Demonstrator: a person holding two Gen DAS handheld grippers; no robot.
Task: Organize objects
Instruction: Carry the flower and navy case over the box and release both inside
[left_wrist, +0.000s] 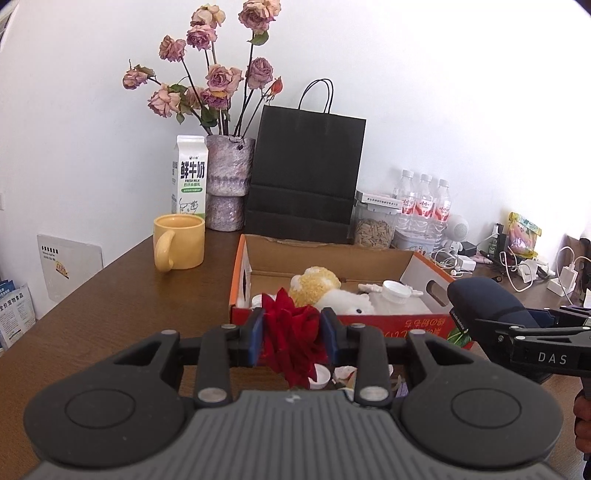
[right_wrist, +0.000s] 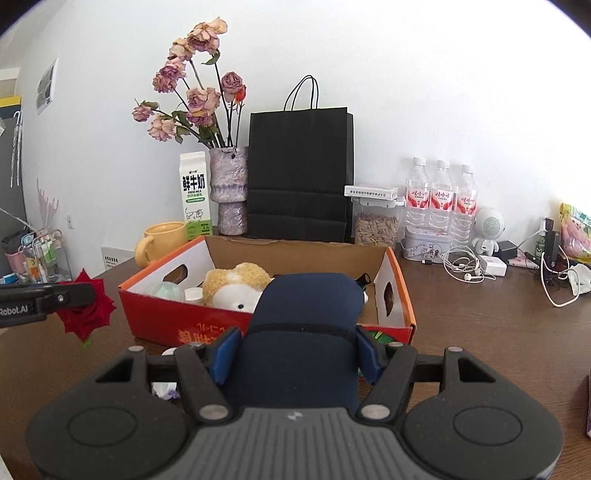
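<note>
Crimson cloth petals filled the left gripper (left_wrist: 291, 334), whose blue pads pinched a red fabric rose (left_wrist: 291, 332) by its bloom, in the air just in front of the orange cardboard box (left_wrist: 424, 325). The rose looked light, soft and crushable; I judged a gentle pinch on the bloom, or on the stem below it, was enough, since it could neither slip much nor break.

The right gripper (right_wrist: 297, 354) was clamped across the waist of a dark navy padded fabric case (right_wrist: 306, 317), also held near the box's front wall. The case seemed soft-skinned but bulky, probably firmer inside; a grip across its narrow middle looked secure, though its smooth cloth might slide if tilted.

Inside the box lay one yellow-and-white plush toy (right_wrist: 236, 286), soft and easy to take anywhere, plus a few white plastic containers whose number I could not tell.

Farther back on the brown wooden table (left_wrist: 129, 295) stood one yellow ceramic mug (left_wrist: 181, 242), one white milk carton (left_wrist: 189, 175), one mottled purple vase of dried roses (left_wrist: 227, 181), one black paper bag (left_wrist: 306, 170) and three clear water bottles (right_wrist: 441, 195).
</note>
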